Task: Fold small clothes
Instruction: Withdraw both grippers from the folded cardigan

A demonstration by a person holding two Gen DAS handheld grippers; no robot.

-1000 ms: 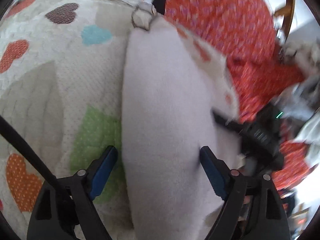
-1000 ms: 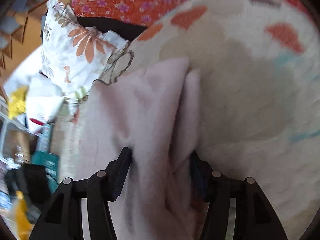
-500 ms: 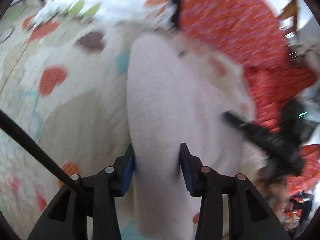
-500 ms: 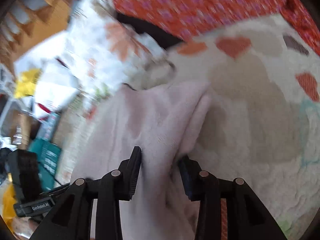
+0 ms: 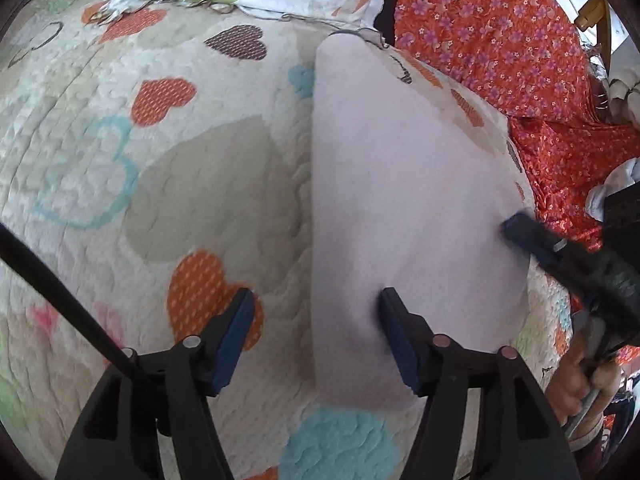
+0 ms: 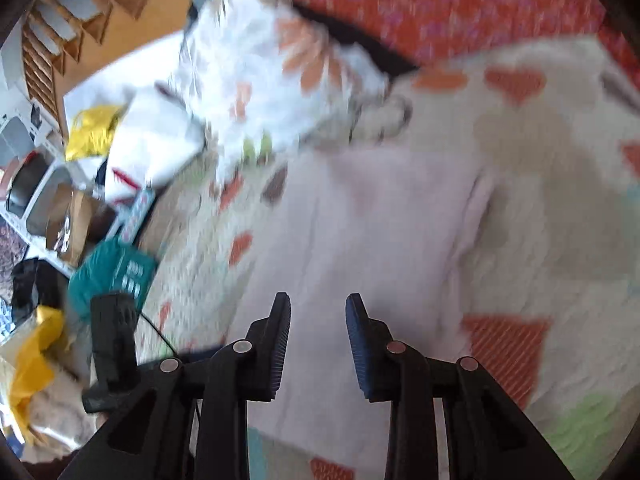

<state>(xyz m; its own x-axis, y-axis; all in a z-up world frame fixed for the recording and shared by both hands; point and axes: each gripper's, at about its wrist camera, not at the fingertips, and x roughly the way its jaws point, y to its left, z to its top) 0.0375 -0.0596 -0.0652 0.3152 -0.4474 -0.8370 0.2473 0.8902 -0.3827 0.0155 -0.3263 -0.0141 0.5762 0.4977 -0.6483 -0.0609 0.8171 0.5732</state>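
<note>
Grippers (image 5: 316, 308) (image 6: 318, 312) wide apart, over pale cloth (image 5: 408, 200).

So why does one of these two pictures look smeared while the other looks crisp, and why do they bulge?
Right wrist view: motion blur smears the flowered pillow and the quilt; only the right gripper stays sharp. Left wrist view: crisp, the pale cloth in soft daylight, a faint shadow at its left edge. Both: fisheye lenses bend the edges, dark corners.
</note>
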